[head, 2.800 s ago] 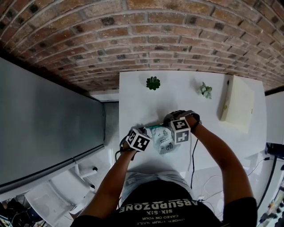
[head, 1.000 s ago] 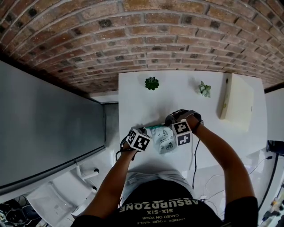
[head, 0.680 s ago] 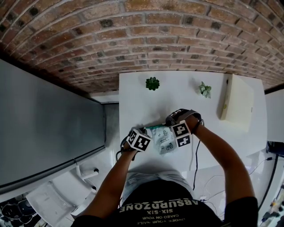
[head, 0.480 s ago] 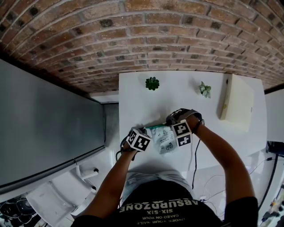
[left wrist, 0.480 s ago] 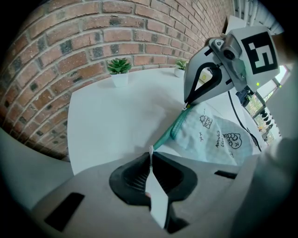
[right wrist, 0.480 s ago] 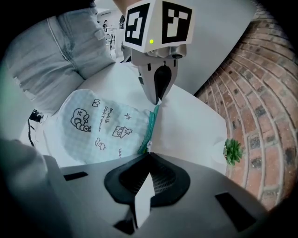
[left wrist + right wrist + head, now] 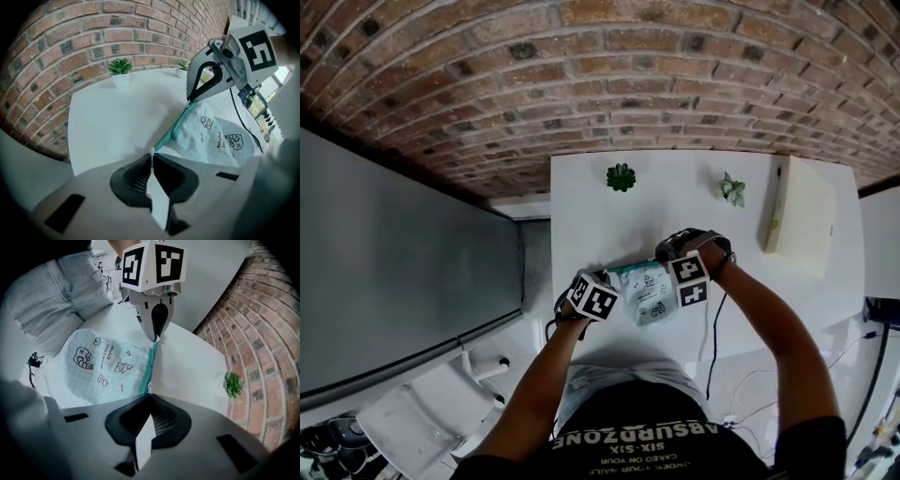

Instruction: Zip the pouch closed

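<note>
A pale blue printed pouch (image 7: 647, 294) lies on the white table (image 7: 581, 216) near its front edge, and its teal zipper (image 7: 180, 124) runs along the far side. My left gripper (image 7: 151, 153) is shut on the white tab at the zipper's left end. My right gripper (image 7: 149, 392) is shut on the small zipper pull at the other end of the teal strip. In the left gripper view the right gripper (image 7: 189, 101) pinches the zipper's far end. In the right gripper view the left gripper (image 7: 154, 338) pinches the opposite end, with the pouch (image 7: 103, 364) flat beside the zipper.
Two small potted succulents (image 7: 621, 176) (image 7: 732, 190) stand at the table's back by the brick wall (image 7: 609, 84). A cream box (image 7: 802, 217) lies at the right. A black cable (image 7: 710, 330) hangs over the front edge near the person's body.
My right gripper has shifted slightly to the right along the zipper line and turned a little. The left gripper and the pouch's left end have stayed put.
</note>
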The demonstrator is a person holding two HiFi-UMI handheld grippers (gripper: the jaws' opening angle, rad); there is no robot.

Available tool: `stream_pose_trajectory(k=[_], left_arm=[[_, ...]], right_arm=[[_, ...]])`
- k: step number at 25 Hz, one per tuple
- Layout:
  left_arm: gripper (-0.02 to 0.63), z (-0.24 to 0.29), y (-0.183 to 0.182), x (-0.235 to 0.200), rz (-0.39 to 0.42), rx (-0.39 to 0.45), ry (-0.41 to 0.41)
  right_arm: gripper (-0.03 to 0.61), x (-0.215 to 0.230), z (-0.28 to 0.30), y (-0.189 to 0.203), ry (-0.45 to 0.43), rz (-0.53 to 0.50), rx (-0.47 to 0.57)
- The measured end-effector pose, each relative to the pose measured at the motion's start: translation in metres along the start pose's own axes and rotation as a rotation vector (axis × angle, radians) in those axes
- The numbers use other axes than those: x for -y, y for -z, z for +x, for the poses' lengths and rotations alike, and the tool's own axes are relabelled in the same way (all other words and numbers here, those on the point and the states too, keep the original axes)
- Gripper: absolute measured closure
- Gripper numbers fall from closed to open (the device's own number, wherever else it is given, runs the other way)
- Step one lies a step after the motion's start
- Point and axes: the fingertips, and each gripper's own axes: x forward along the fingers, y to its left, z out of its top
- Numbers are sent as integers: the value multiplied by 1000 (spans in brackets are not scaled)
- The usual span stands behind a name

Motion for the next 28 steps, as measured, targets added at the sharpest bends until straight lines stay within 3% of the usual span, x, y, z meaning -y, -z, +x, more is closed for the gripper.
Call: stream_pose_trajectory(k=[10, 20, 28], left_arm=[[594, -1, 0, 0, -5, 1, 0], [594, 0, 0, 1, -7, 1, -7], [592, -1, 0, 0, -11, 18, -15]], right_arm=[[580, -4, -5, 39, 6, 105, -31], [578, -10, -1, 41, 24, 208, 7], [577, -16, -5, 39, 78, 485, 93]])
